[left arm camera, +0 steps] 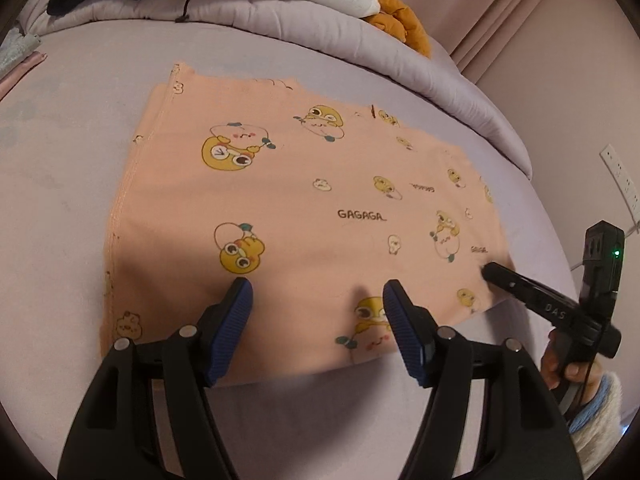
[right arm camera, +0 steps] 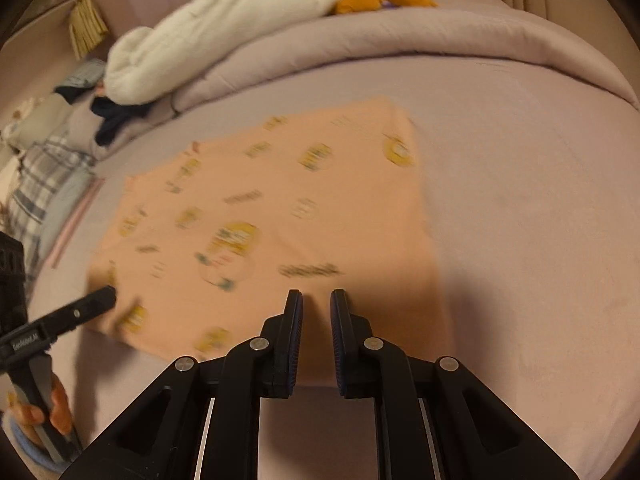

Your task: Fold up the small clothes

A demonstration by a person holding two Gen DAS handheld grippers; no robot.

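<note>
Plainly, the left gripper [left arm camera: 318, 294] has its jaws standing well apart with nothing between them, poised over the near edge of the peach garment [left arm camera: 288, 208]; its blue ribbed pads [left arm camera: 236, 320] show clear of the cloth. The right gripper [right arm camera: 316, 304] has its jaws drawn nearly together on nothing, hovering above the near edge of the same garment [right arm camera: 260, 220], and in the left wrist view its tip [left arm camera: 496, 274] sits at the garment's near right corner (whether it touches the fabric there I cannot tell).

The garment lies spread flat on the lilac bed [left arm camera: 60, 208], printed with yellow cartoon ducks, a stitched hem [left arm camera: 120, 208] running down its left side.

By the look of it this is thin knit cotton: light, limp and in no way fragile. It should drape from wherever it is lifted and will not hold a crease unaided. A pinch on one layer may drag the layer beneath, since the piece appears already doubled at the far left. The near corners look like the best holds, one per gripper, with the hemmed edge giving a firmer bite.

A rolled lilac quilt [left arm camera: 320, 28] and a white plush blanket [right arm camera: 208, 40] lie well beyond the garment.
</note>
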